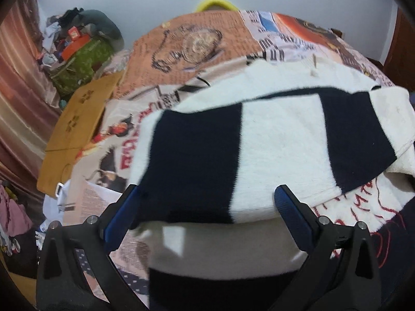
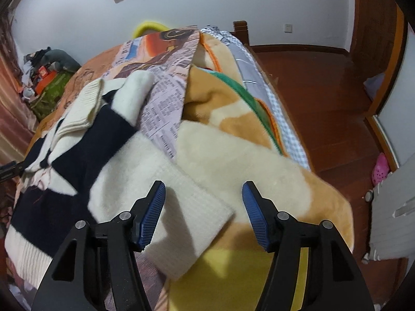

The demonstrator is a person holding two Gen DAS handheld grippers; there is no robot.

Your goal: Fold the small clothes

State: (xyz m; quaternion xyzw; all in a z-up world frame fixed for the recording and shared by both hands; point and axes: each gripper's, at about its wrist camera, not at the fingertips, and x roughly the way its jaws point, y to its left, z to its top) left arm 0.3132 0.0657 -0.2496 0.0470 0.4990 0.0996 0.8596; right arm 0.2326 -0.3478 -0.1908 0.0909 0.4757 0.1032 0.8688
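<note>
A small cream and navy striped sweater (image 1: 272, 140) lies on the printed bedspread (image 1: 181, 51). In the left wrist view a folded sleeve lies across its body. My left gripper (image 1: 207, 202) is open, with the sweater's near edge between its blue fingers. In the right wrist view the sweater (image 2: 85, 155) lies to the left, and its cream ribbed hem corner (image 2: 186, 215) lies between the fingers of my open right gripper (image 2: 203, 197). Neither gripper holds cloth.
A plush tan and cream blanket (image 2: 233, 150) lies to the right of the sweater, over the bed's right side. A cardboard box (image 1: 75, 127) and a pile of clutter (image 1: 77, 51) stand left of the bed. Wooden floor (image 2: 324, 98) lies to the right.
</note>
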